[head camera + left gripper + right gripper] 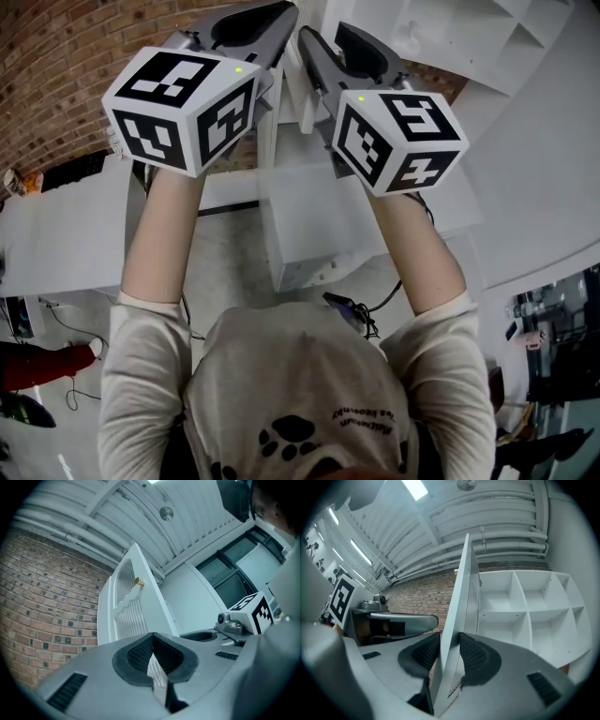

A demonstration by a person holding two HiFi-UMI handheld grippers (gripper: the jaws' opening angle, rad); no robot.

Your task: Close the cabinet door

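The white slatted cabinet door (460,588) stands open, edge-on to me in the right gripper view. My right gripper (449,641) straddles that edge, a pad on each side, and the jaws stand open without pressing it. The open cabinet (525,606) with white shelf compartments lies to the door's right. In the left gripper view the door's (129,606) slatted face and its small brass knob (138,581) are ahead. My left gripper (153,641) is shut with nothing in it, just left of the door. In the head view both grippers are raised, left (281,14) and right (307,42), side by side.
A red brick wall (47,602) stands behind and left of the cabinet. A low white cabinet unit (319,225) sits below my arms. A white table (56,234) is at the left and a curved white counter (553,159) at the right. Cables lie on the floor.
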